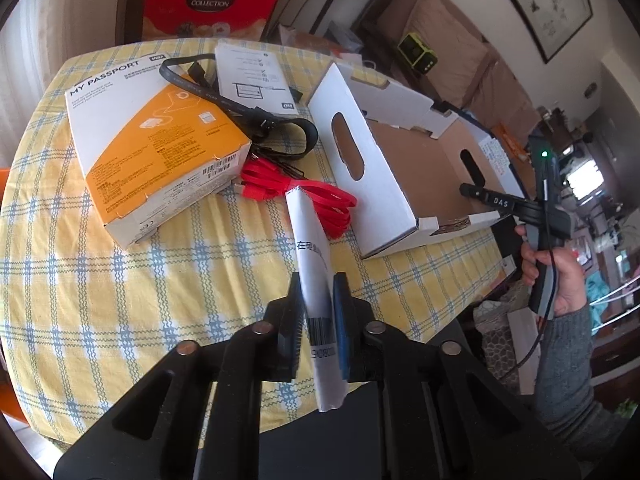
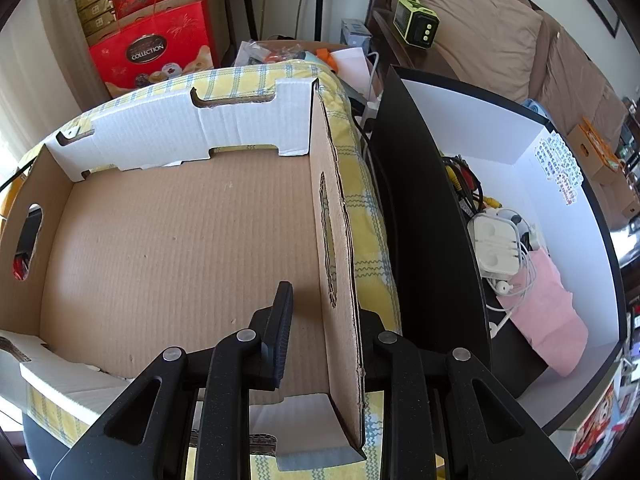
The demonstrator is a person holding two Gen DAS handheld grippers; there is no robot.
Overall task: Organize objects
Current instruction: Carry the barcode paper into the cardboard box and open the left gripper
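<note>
My left gripper is shut on a white folded leaflet with a barcode, held above the yellow plaid tablecloth. Beyond it lie a red flat cable, a black cable, an orange-and-white hard-drive box and a white instruction sheet. An open cardboard tray stands at the right. A person's hand holds my right gripper at the tray's far wall. The right gripper straddles that wall. One finger is inside with a gap to the wall; the other is hidden behind it.
A black box with a white inside sits just right of the tray and holds an earphone case, cables and a pink cloth. Red gift boxes stand behind the table. A sofa with a green device is at the back right.
</note>
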